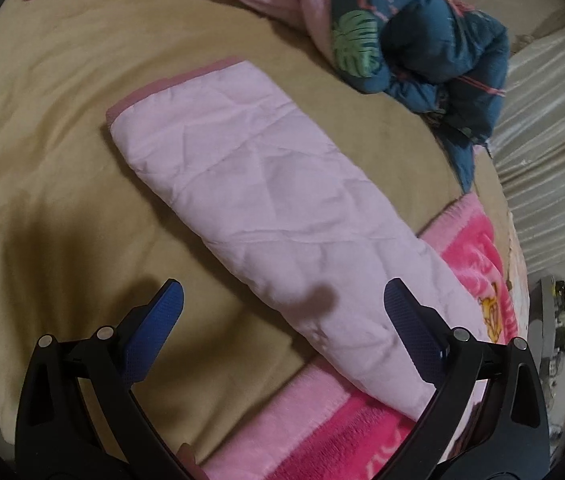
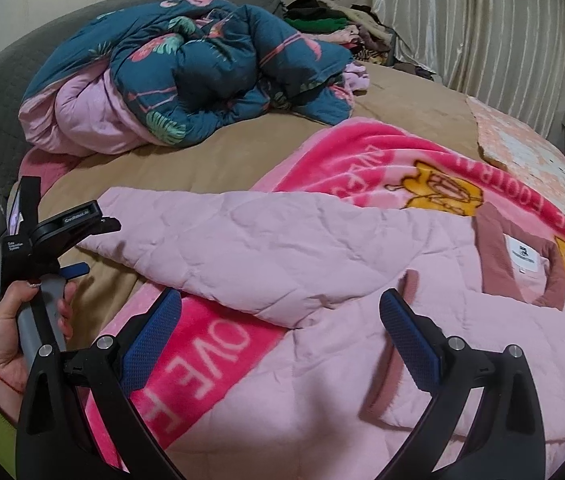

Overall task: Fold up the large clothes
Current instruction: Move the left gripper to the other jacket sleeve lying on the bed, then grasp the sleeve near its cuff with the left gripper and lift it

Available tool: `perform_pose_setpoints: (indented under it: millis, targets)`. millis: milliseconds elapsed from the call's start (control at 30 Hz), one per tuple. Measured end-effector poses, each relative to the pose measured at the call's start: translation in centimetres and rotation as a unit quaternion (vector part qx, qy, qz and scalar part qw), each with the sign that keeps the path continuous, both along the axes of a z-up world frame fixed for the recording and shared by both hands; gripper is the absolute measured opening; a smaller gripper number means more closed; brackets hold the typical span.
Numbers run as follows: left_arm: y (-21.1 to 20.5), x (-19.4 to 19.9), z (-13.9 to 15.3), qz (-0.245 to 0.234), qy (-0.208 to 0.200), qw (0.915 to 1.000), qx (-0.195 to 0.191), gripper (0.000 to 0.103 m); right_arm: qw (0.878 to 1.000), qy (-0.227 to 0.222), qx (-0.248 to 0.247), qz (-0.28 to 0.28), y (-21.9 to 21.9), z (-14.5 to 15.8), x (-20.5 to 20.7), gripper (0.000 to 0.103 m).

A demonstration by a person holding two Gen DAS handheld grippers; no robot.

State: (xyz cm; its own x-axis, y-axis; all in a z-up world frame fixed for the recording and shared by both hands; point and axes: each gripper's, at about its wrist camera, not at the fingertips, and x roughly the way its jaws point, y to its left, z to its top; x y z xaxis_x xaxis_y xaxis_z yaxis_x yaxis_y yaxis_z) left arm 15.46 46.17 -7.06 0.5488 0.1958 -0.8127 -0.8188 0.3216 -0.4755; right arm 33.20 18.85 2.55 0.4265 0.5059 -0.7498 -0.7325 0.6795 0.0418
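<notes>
Sleeve [image 1: 266,204] of the pink quilted jacket [image 2: 422,344], spread on the pink blanket [image 2: 210,344], lies outstretched, so the wide-open, empty left gripper [image 1: 282,308] should pinch its cuff and fold inward while the equally open, empty right gripper [image 2: 280,320] steadies the body.

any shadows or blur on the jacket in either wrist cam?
Left wrist: tool shadows darken the tan bedspread, one small blot on the pink sleeve; bottom edge soft. Right wrist: evenly lit, pink jacket crisp, curtain bowed by fisheye.
</notes>
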Motion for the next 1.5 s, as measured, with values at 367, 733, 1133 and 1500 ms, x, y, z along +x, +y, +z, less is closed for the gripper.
perform_pose_setpoints:
  millis: [367, 733, 1133, 1500]
  targets:
    - [2.6, 1.4, -3.4, 0.027, -0.025, 0.999, -0.026, 0.092, 1.0, -0.005, -0.006, -0.005, -1.2, 0.3, 0.4, 0.099]
    - [2.9, -1.0, 1.1, 0.036, -0.128, 0.9909, 0.025, 0.013, 0.998, 0.0, 0.005, -0.065, -8.8, 0.7, 1.7, 0.099]
    - [-3.5, -0.7, 11.9, -0.019, -0.205, 0.9683, 0.142, 0.012, 0.991, -0.006, 0.029, -0.128, -17.3, 1.8, 1.8, 0.099]
    - [-10.7, 1.6, 17.3, -0.103, -0.248, 0.9416, 0.203, 0.012, 0.981, -0.008, 0.047, -0.186, -24.4, 2.3, 2.1, 0.099]
